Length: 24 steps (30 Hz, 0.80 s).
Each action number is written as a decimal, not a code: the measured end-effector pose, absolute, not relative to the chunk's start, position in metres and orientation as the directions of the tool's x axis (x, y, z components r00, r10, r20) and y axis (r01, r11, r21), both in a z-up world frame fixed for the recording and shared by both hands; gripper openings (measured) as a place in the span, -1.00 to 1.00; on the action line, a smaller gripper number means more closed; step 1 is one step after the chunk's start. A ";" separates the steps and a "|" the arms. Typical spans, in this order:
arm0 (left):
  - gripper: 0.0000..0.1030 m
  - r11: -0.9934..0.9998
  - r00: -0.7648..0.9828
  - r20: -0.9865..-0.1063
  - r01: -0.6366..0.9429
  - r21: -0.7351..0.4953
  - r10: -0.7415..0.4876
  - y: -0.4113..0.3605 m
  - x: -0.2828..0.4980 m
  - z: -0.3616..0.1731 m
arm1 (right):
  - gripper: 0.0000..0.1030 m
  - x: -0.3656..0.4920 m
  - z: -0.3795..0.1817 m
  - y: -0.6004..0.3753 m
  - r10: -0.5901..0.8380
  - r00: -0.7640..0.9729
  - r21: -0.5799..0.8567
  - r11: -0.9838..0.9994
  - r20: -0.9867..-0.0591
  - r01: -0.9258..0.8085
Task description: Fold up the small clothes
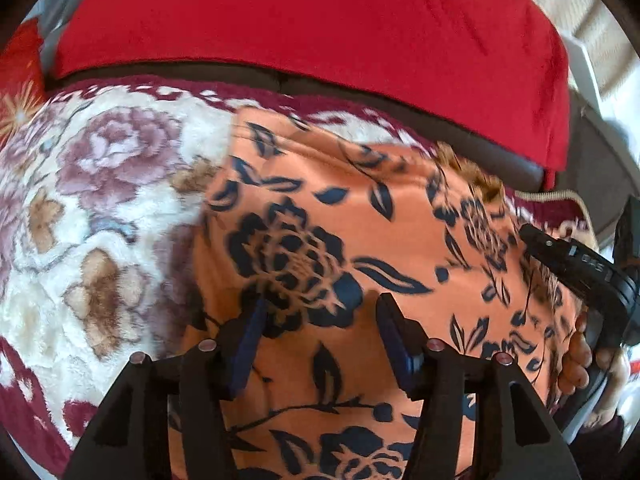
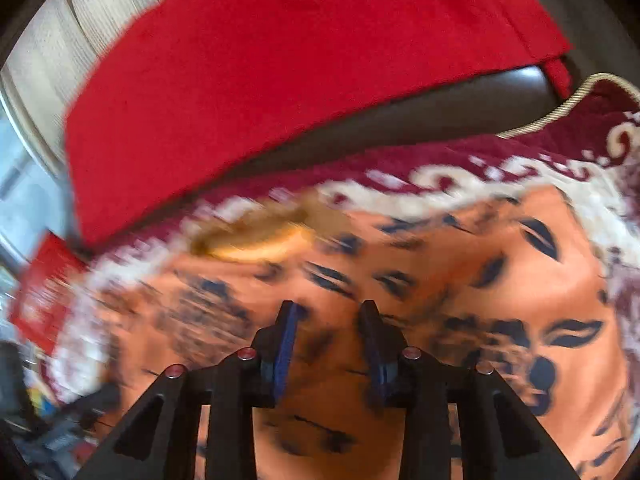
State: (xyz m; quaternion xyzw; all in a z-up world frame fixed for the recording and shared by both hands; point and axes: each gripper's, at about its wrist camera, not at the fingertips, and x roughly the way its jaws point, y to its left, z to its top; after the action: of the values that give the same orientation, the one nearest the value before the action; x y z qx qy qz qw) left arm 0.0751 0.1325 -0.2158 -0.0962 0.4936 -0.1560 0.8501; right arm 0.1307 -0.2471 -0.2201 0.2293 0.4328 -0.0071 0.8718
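An orange garment with a dark blue flower print [image 1: 340, 232] lies spread on a floral plush blanket [image 1: 100, 208]. My left gripper [image 1: 320, 304] hovers over its near part, jaws open and empty. My right gripper [image 2: 330, 310] is also open and empty above the same garment [image 2: 460, 300]; that view is blurred by motion. The right gripper's body and the hand holding it show at the right edge of the left wrist view [image 1: 580, 272]. A brownish patch [image 2: 256, 232] lies at the garment's far edge.
A red cover [image 1: 312, 24] drapes a dark sofa back [image 1: 460, 140] behind the blanket. The blanket's maroon border [image 2: 560, 140] runs along the far side. A red cushion [image 1: 20, 80] sits far left. Clutter lies below the blanket edge [image 2: 60, 420].
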 end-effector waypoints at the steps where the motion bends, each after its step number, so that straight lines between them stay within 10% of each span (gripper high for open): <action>1: 0.13 0.936 0.475 -0.807 0.152 -0.317 -0.350 0.139 0.076 -0.215 | -0.31 0.132 -0.215 -0.242 0.228 0.640 0.430 0.885 -0.734 0.178; 6: 0.14 0.977 0.476 -0.855 0.052 -0.205 -0.205 0.167 0.081 -0.226 | -0.31 0.160 -0.220 -0.181 0.381 0.575 0.478 0.878 -0.724 0.018; 24: 0.27 0.962 0.418 -0.866 0.105 -0.252 -0.273 0.182 0.067 -0.235 | -0.34 0.240 -0.256 -0.058 0.454 0.479 0.497 0.867 -0.751 -0.043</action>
State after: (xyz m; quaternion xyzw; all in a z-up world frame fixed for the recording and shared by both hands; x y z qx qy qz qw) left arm 0.0671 0.1821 -0.2353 -0.0794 0.5274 -0.1126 0.8384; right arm 0.2404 -0.0578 -0.2561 0.2106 0.4883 0.1489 0.8337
